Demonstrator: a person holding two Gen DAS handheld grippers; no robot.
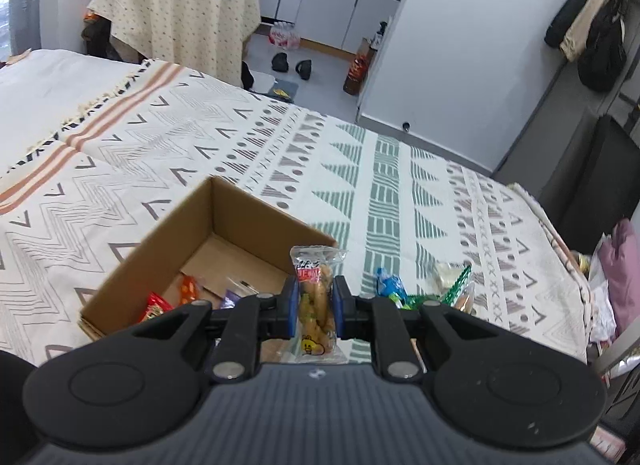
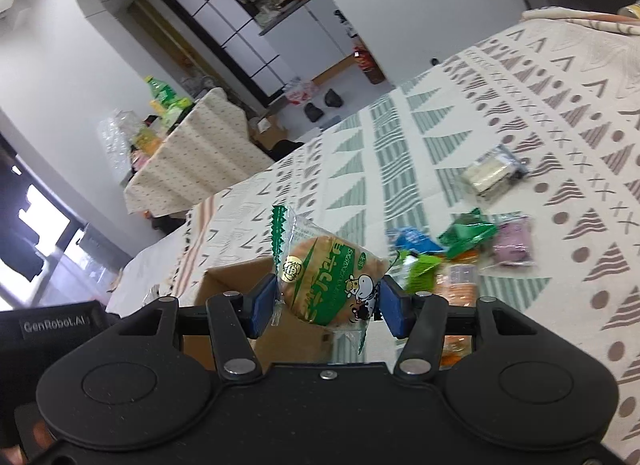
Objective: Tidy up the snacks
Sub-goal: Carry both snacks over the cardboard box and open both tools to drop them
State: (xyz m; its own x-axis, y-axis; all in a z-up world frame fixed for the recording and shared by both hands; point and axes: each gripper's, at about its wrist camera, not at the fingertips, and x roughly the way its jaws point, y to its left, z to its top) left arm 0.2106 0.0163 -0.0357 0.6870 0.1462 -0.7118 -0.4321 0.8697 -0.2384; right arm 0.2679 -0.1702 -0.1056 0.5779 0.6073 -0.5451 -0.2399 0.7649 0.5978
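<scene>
Already both grippers carry something: the left gripper [image 1: 314,307] has its fingers clamped on a clear-wrapped long snack [image 1: 316,297], held upright at the near edge of the cardboard box [image 1: 160,249]; the right gripper [image 2: 328,305] pinches a round green-labelled cracker pack [image 2: 324,285] above the box corner. Both wrappers look slick and are gripped by the sides, so I judge either could slip or twist free, or drop outside the box if let go too soon. Two snacks are held. The box shows about three packets inside. Roughly five or six loose snacks [image 2: 464,241] lie on the patterned bed cover [image 2: 560,113] beside it; blur hides an exact count.
</scene>
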